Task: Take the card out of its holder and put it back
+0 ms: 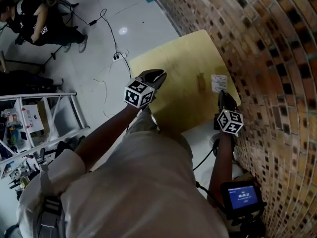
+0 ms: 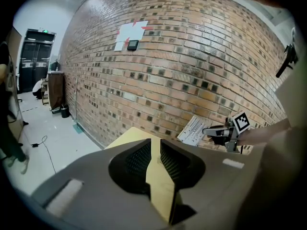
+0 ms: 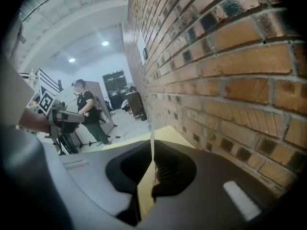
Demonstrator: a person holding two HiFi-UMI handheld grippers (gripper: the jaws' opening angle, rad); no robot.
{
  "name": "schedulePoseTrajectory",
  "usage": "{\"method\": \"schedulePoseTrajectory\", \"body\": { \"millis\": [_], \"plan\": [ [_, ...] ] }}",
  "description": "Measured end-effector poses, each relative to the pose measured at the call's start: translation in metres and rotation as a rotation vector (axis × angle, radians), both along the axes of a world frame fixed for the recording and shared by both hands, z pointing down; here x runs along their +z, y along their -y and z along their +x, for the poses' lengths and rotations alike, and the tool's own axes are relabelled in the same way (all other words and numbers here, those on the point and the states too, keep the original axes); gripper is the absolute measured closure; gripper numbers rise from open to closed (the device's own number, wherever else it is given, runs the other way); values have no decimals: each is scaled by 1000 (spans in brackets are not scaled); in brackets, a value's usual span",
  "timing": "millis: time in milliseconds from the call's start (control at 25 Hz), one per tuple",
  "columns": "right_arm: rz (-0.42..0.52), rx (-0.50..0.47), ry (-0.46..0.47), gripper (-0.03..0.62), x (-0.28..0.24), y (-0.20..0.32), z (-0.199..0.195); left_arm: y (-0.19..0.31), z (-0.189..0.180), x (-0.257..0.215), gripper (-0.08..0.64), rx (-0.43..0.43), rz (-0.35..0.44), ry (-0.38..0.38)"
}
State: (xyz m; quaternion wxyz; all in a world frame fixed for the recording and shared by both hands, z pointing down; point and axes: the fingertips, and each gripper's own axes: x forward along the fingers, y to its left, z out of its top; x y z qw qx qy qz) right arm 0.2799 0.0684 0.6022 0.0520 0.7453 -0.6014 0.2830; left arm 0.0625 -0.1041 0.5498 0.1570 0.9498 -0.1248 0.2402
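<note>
A white printed card [image 1: 219, 82] is held on edge over the far right corner of the yellow table [image 1: 168, 68], close to the brick wall. My right gripper [image 1: 222, 93] is shut on it. In the right gripper view the card [image 3: 152, 140] shows as a thin white line pinched between the jaws of the right gripper [image 3: 152, 147]. A small, faint clear holder [image 1: 200, 81] stands on the table just left of the card. My left gripper [image 1: 153, 75] hovers over the table's near left part. Its jaws [image 2: 153, 143] stand a narrow gap apart with nothing between them. The left gripper view also shows the card [image 2: 193, 130].
The brick wall [image 1: 277, 83] runs along the table's right side. A metal rack [image 1: 39, 118] with small items stands at the left. Cables [image 1: 111, 38] lie on the floor, and a person [image 1: 34, 19] crouches far off. A device with a blue screen [image 1: 242, 196] sits near my right arm.
</note>
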Motion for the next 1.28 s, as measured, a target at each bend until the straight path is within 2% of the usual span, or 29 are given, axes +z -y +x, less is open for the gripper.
{"method": "schedulePoseTrajectory", "body": {
  "millis": [480, 880, 1280],
  "plan": [
    [-126, -73, 28, 578, 75, 40, -9, 4, -4, 7, 479, 15, -13, 16],
    [-207, -109, -4, 578, 99, 46, -16, 7, -18, 4, 479, -2, -25, 22],
    [-226, -110, -19, 578, 102, 46, -23, 10, -21, 2, 480, -11, -31, 18]
  ]
}}
